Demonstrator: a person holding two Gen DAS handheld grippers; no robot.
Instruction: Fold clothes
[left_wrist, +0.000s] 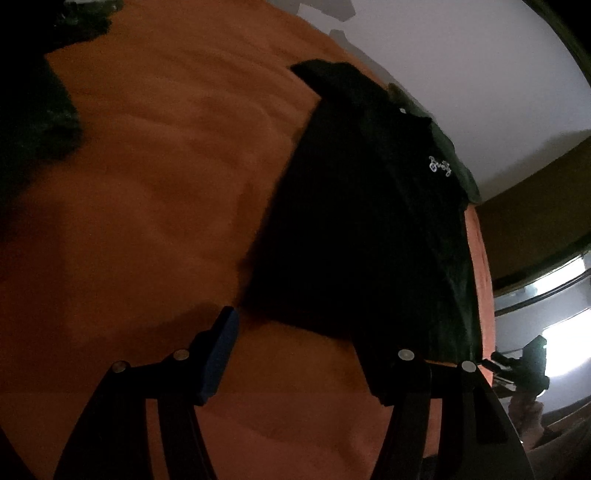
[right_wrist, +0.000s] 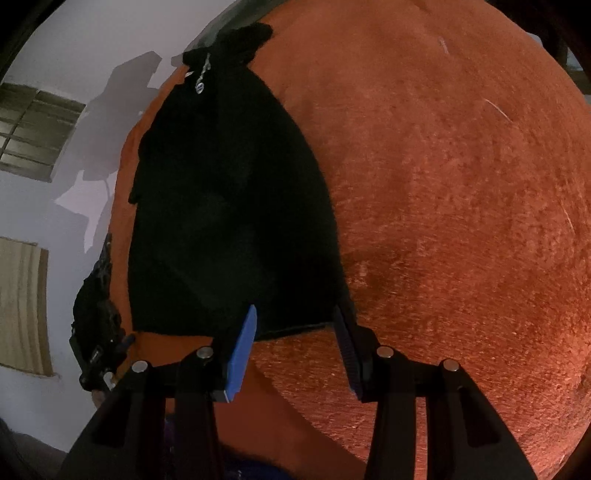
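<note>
A black garment (left_wrist: 362, 229) with a small white logo lies folded into a long strip on the orange bed cover (left_wrist: 166, 166), near the cover's edge. My left gripper (left_wrist: 299, 336) is open just above the cover, at the strip's near end, its right finger over the cloth edge. In the right wrist view the same black garment (right_wrist: 229, 206) lies ahead on the orange cover (right_wrist: 443, 184). My right gripper (right_wrist: 295, 325) is open, its fingertips at the garment's near hem, holding nothing.
More dark cloth (left_wrist: 33, 110) lies at the far left of the cover. A white wall (left_wrist: 480, 74) runs beyond the bed edge. The other gripper (right_wrist: 99, 325) shows at the bed's left edge in the right wrist view, near a window (right_wrist: 33, 129).
</note>
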